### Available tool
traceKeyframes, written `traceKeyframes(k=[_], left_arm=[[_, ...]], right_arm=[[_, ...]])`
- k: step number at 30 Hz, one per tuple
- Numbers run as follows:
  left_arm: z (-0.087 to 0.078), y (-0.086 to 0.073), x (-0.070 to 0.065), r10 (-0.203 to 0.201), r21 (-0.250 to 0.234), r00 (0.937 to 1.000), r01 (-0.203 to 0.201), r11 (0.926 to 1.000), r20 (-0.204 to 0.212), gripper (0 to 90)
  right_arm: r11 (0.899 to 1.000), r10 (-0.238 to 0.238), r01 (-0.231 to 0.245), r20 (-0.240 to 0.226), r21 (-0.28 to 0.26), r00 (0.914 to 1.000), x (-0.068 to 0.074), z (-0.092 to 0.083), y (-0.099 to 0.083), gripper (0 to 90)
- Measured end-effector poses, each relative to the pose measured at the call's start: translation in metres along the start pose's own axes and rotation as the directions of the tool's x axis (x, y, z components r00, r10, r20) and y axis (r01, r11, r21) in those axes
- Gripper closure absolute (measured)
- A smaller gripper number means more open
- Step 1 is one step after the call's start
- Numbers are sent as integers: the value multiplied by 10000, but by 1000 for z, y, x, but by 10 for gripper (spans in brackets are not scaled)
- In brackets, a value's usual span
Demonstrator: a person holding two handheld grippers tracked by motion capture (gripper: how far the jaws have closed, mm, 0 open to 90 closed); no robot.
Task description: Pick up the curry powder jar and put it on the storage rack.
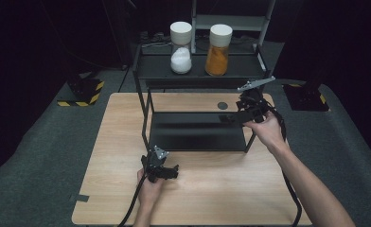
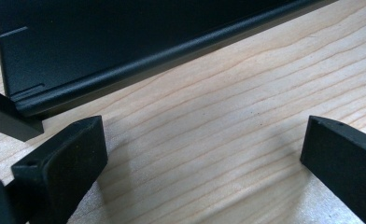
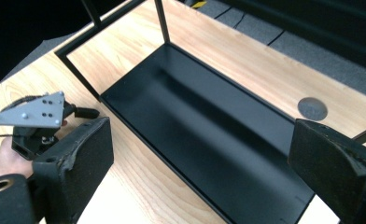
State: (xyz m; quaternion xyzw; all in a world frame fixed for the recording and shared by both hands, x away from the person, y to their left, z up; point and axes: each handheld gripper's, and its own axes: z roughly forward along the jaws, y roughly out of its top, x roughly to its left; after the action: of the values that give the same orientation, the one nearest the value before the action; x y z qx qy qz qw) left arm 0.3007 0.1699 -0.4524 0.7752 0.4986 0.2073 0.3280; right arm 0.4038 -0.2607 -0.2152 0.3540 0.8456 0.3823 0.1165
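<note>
Black two-tier rack (image 1: 198, 130) stands on the wooden surface (image 1: 117, 142), toward its far middle, with its lower shelf bare and dark and its upper shelf (image 1: 160, 66) carrying two jars with pale lids: one with white powder (image 1: 181, 48) on the left, one with orange powder (image 1: 219, 49) on the right, near each other but not touching. Right tongs (image 1: 228, 118) hang at the right end of the lower shelf, just under the top tier, held in the person's right hand (image 1: 268, 130); the right gripper view looks down along the shelf and shows the two black pads spread wide with nothing between them. A small round grey mark (image 3: 312, 108) sits on the wood behind the rack. Left tongs (image 1: 172, 168) rest low over the surface just in front of the rack's near left corner, gripped by the left hand (image 1: 148, 187); in the left gripper view their jaws are also released, wide apart over bare wood, the shelf's front edge (image 2: 172, 56) just beyond them.
</note>
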Motion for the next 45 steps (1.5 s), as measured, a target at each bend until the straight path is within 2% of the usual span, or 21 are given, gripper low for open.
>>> traceKeyframes(k=[14,22,27,45], left_arm=[[0,0,0,1,1,10000,-1,10000,-2,5],[0,0,0,0,3,10000,0,10000,-1,5],[0,0,0,-2,0,10000,2,10000,-2,5],[0,0,0,1,-1,10000,-1,10000,-1,5]], right_arm=[[9994,-75,79,-107,347,9999,4,25,-22,66],[9982,224,-211,-237,556,9995,1,38,-43,69],[9972,101,-100,-12,739,9999,5,45,-56,70],[9945,246,-239,-60,1018,9997,7,65,-89,76]])
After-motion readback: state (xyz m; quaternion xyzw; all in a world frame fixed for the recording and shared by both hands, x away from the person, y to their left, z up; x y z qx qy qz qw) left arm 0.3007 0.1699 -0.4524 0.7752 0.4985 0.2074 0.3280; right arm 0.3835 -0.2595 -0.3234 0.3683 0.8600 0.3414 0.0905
